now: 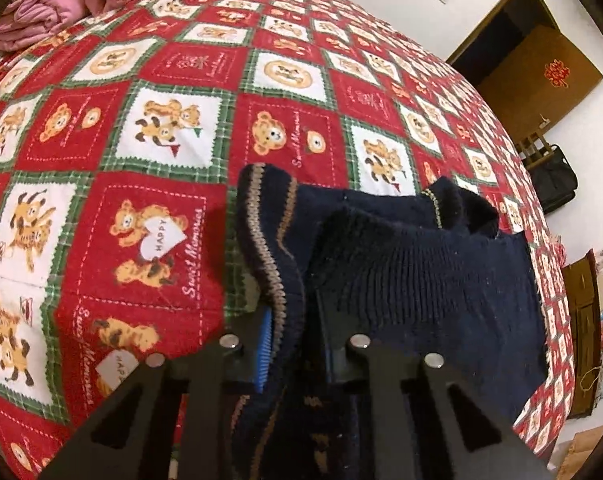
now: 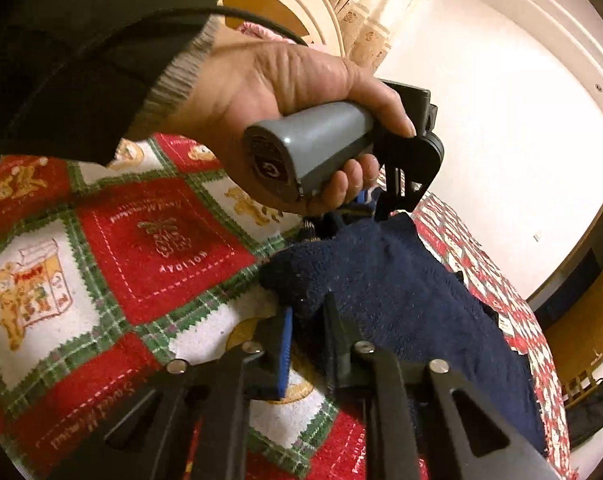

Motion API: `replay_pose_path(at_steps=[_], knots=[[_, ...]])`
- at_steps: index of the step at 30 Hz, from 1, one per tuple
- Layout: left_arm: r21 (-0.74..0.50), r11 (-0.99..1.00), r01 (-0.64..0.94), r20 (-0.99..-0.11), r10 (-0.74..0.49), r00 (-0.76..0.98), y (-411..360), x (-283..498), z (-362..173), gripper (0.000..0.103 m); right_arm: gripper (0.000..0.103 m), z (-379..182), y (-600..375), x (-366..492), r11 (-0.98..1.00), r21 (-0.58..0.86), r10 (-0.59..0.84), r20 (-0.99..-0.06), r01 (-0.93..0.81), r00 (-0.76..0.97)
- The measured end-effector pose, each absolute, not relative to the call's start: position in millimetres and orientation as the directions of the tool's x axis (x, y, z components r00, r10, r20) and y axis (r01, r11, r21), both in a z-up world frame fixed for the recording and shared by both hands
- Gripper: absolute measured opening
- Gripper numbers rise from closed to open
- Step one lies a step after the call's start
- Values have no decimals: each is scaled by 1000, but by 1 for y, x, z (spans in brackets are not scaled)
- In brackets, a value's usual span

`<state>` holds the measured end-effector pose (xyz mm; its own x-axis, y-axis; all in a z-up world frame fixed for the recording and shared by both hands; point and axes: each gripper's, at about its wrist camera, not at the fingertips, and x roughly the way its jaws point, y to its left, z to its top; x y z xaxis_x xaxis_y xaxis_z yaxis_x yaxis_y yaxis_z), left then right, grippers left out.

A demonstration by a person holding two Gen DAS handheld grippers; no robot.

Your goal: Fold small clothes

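Left wrist view has the left gripper [image 1: 289, 320] clamped on the striped hem of a navy knit sweater [image 1: 421, 272], bunched up on the red teddy-bear quilt [image 1: 141, 128]. Over on the right wrist cam, right gripper [image 2: 307, 320] pinches the sweater's plain edge, and the person's left hand [image 2: 285, 100] grips a grey handle just beyond.

sweater [image 1: 421, 272]: navy, tan-striped trim | bedspread [image 1: 141, 160]: red-white-green bear patchwork
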<state>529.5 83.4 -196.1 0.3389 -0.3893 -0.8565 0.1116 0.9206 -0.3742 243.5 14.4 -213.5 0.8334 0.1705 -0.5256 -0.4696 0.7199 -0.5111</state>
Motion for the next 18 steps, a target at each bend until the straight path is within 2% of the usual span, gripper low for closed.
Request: replay_pose_path(at_steps=[3, 5, 10, 18], knots=[[-416, 907, 63, -854, -414, 315, 88, 535, -199, 21, 10, -211, 9, 253, 739, -470, 174, -557, -482, 812], [-434, 900, 41, -848, -423, 319, 92, 535, -198, 17, 9, -207, 7, 251, 746, -462, 185, -549, -480, 815], [-383, 920, 77, -833, -380, 402, 85, 522, -181, 12, 9, -193, -5, 246, 776, -411, 228, -524, -478, 821], [-407, 906, 115, -787, -412, 460, 74, 514, -140, 10, 9, -164, -47, 239, 831, -326, 262, -484, -450, 835]])
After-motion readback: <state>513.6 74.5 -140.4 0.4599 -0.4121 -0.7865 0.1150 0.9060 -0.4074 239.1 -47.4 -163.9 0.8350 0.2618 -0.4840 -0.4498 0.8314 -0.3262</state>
